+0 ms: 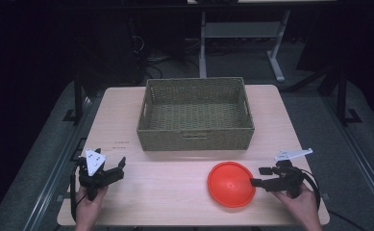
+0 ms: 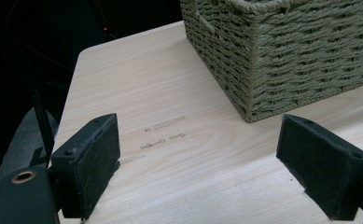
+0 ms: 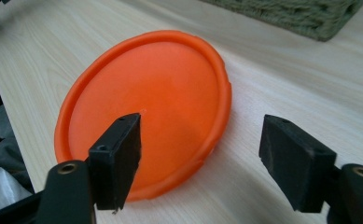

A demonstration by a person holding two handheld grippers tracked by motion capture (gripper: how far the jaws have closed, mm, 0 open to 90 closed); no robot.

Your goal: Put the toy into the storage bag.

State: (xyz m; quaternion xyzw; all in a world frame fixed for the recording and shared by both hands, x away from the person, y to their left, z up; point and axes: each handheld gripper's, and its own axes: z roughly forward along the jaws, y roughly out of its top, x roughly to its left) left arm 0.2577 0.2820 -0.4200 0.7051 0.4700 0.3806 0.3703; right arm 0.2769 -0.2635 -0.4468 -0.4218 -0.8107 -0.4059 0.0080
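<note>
**Orange plate at the right tongs, both pairs spread wide**

The right tongs (image 1: 260,176) stand wide open and grip nothing; one jaw hangs over the near rim of the orange plate (image 3: 146,107), the other over bare counter (image 1: 165,192) beside it. The plate lies flat just ahead of them. The left tongs (image 1: 112,171), also spread wide and empty, hover above the counter well apart from the plate. Beyond both pairs sits the woven basket (image 1: 194,137), its near corner just ahead of the left tongs.
</note>
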